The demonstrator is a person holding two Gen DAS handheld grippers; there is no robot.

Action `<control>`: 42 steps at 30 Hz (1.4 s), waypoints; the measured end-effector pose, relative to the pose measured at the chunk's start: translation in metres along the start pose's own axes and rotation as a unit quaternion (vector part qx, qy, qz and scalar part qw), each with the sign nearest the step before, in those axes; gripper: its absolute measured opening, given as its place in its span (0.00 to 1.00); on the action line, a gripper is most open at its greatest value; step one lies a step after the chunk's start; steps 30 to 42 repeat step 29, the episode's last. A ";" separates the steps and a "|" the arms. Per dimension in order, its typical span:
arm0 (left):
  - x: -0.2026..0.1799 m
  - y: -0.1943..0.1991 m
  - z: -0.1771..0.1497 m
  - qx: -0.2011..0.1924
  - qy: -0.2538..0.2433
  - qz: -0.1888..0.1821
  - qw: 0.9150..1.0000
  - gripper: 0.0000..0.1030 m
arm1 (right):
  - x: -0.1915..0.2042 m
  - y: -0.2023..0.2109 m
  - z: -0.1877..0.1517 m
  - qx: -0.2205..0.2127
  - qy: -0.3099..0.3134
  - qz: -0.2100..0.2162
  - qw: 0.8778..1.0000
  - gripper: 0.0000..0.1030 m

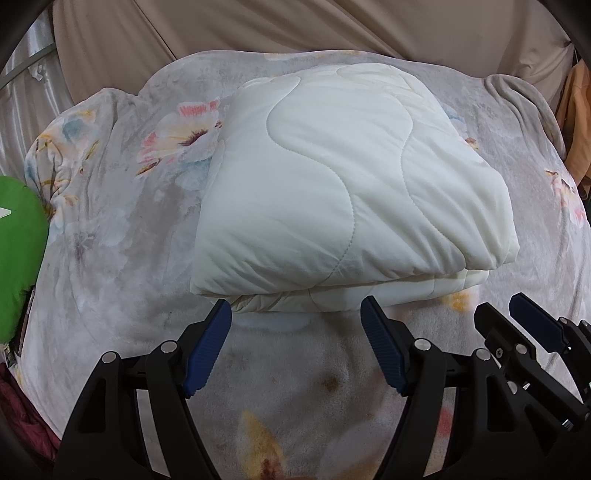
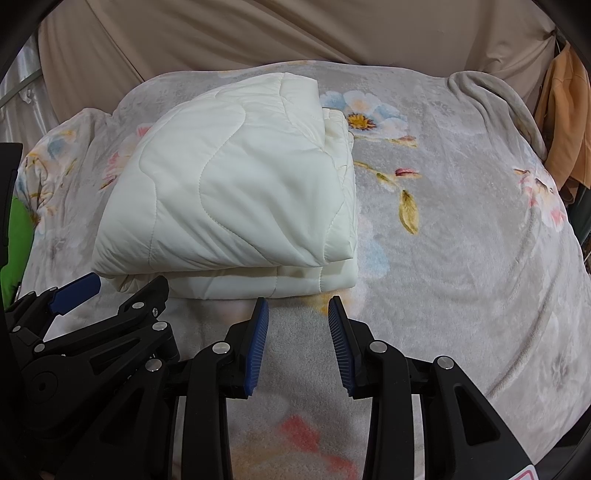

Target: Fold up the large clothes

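Observation:
A white quilted garment (image 1: 332, 192) lies folded into a thick square bundle on the grey floral blanket (image 1: 129, 266). It also shows in the right wrist view (image 2: 236, 199), left of centre. My left gripper (image 1: 295, 306) is open and empty, its blue fingertips just short of the bundle's near edge. My right gripper (image 2: 299, 301) is open and empty, just in front of the bundle's near right corner. Each gripper shows at the side of the other's view: the right one (image 1: 517, 306), the left one (image 2: 122, 282).
A green object (image 1: 18, 251) lies at the blanket's left edge. Beige cloth (image 1: 295, 29) hangs behind the bed. Orange fabric (image 2: 565, 129) hangs at the far right. The blanket (image 2: 461, 240) lies bare to the right of the bundle.

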State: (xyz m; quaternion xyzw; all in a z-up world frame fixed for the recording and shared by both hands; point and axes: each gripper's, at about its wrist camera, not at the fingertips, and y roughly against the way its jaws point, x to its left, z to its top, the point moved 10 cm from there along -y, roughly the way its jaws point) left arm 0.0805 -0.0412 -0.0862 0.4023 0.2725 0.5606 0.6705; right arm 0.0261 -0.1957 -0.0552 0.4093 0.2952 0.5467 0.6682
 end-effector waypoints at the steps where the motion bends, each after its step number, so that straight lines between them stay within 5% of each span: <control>1: 0.000 0.000 0.000 0.000 -0.001 0.000 1.000 0.68 | 0.000 0.000 0.000 0.000 0.000 0.000 1.000 0.34; 42: -0.002 -0.003 0.003 -0.002 -0.003 0.001 1.000 0.67 | 0.003 -0.002 -0.004 -0.003 -0.011 -0.007 1.000 0.34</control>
